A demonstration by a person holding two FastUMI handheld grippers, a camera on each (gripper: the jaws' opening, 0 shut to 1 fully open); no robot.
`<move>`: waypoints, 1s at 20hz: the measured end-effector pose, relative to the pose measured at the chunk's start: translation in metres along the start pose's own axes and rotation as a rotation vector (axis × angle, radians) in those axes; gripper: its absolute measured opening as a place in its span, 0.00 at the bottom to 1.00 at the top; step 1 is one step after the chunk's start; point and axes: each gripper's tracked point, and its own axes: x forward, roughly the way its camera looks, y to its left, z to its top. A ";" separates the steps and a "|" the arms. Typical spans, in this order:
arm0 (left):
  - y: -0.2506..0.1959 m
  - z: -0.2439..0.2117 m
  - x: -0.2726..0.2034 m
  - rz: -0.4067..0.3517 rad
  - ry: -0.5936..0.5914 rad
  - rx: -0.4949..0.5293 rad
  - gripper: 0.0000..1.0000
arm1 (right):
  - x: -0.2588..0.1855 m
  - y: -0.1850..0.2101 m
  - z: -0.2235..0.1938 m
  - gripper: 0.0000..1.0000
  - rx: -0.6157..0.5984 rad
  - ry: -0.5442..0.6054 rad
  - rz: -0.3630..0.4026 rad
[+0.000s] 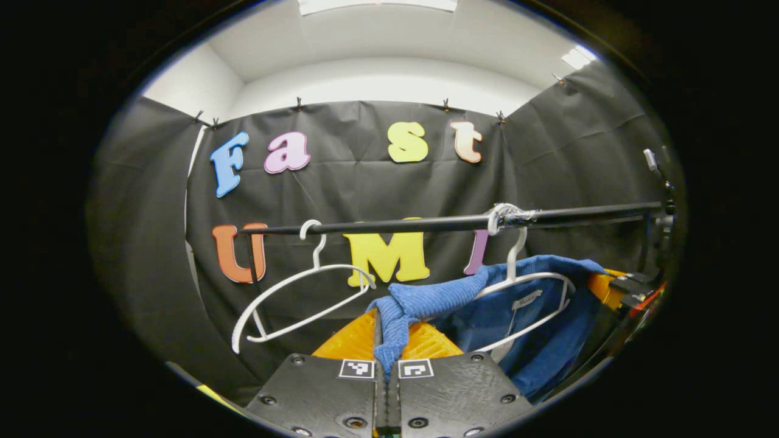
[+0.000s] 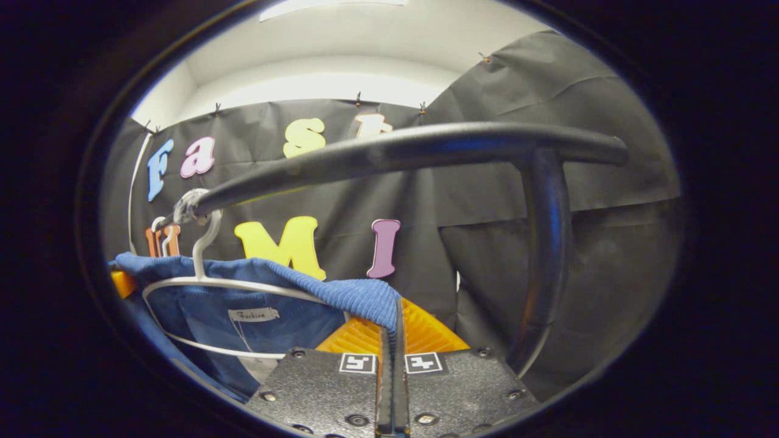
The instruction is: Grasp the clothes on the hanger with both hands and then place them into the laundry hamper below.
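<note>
Left gripper is closed on a bunched shoulder of the blue garment, cloth pinched between both fingers; right gripper is likewise clamped on the other shoulder, a fold of blue fabric running into the closed fingers. Garment hangs on the white hanger hooked near the right end of the black rail, by a wad of tape; in the right gripper view the hanger sits under the rail close to the rail's upright post. An empty white hanger hangs toward the left end of the rail, well apart from the loaded one.

Step in hand looks like the two-handed grasp, done on both shoulders; garment not yet off its hanger. Next move likely needs both grippers to pull the shoulders outward and off the hanger arms, then lower together; risk is the hanger swinging or coming off the rail with the cloth. Hamper's position below can't be confirmed.
</note>
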 end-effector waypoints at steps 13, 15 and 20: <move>0.038 0.036 0.000 -0.200 0.065 0.270 0.05 | -0.017 0.022 0.039 0.05 -0.076 -0.098 0.028; 0.041 0.033 0.001 -0.237 0.075 0.333 0.00 | -0.016 0.023 0.035 0.05 -0.085 -0.093 0.028; 0.053 0.003 0.016 -0.295 0.124 0.438 0.00 | -0.009 0.025 0.026 0.05 -0.091 -0.080 0.023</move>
